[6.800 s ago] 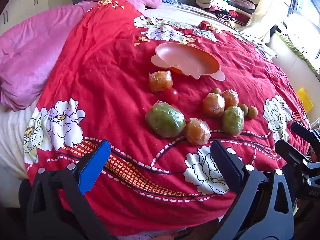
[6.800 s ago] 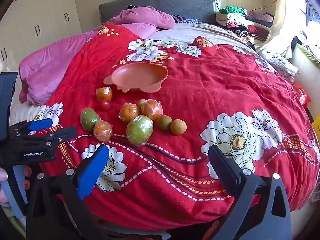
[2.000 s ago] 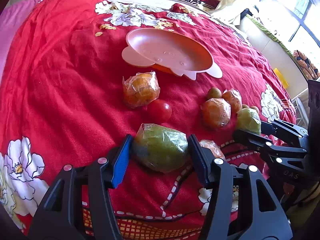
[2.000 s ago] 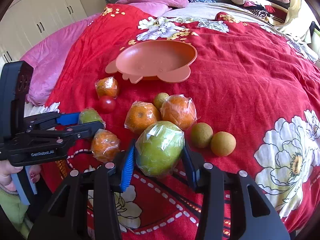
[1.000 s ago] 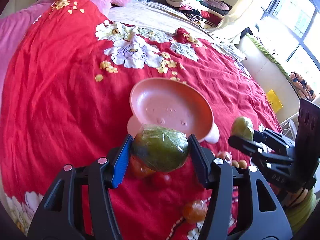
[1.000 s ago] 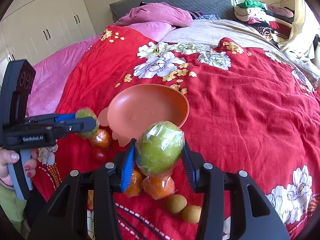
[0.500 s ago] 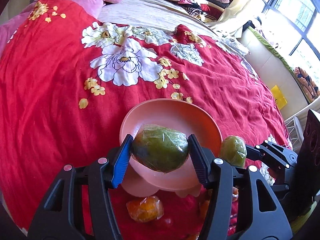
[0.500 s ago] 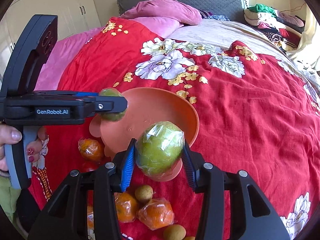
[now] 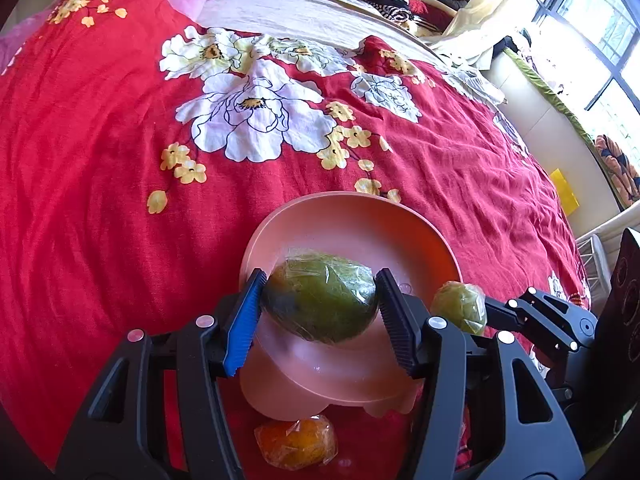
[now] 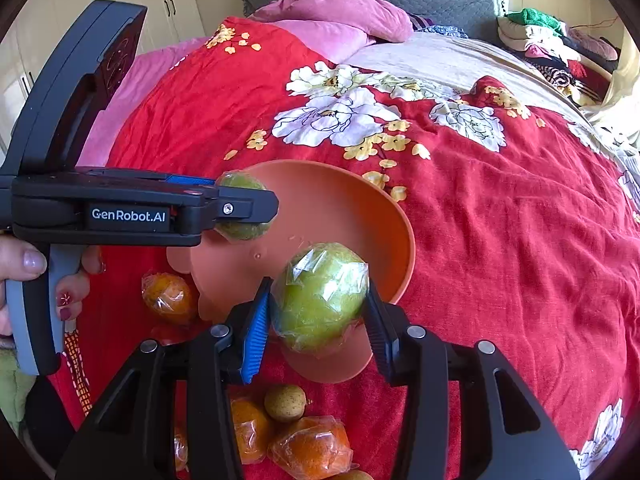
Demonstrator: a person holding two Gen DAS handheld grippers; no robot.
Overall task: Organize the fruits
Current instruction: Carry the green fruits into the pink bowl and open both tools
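Observation:
A dark green fruit in plastic wrap is clamped in my left gripper, which hangs over the pink bowl on the red floral bedspread. My right gripper is shut on a lighter green wrapped fruit above the near rim of the same bowl. In the right wrist view the left gripper reaches in from the left, its fruit over the bowl. In the left wrist view the right gripper enters from the right with its fruit.
Wrapped oranges and a small brown fruit lie on the bedspread just in front of the bowl. Pink pillows and piled clothes sit at the bed's far end. A hand grips the left tool's handle.
Both grippers have carried their green fruits from the pile up and forward over the bowl, then sunk slightly toward it. Grips have not changed.

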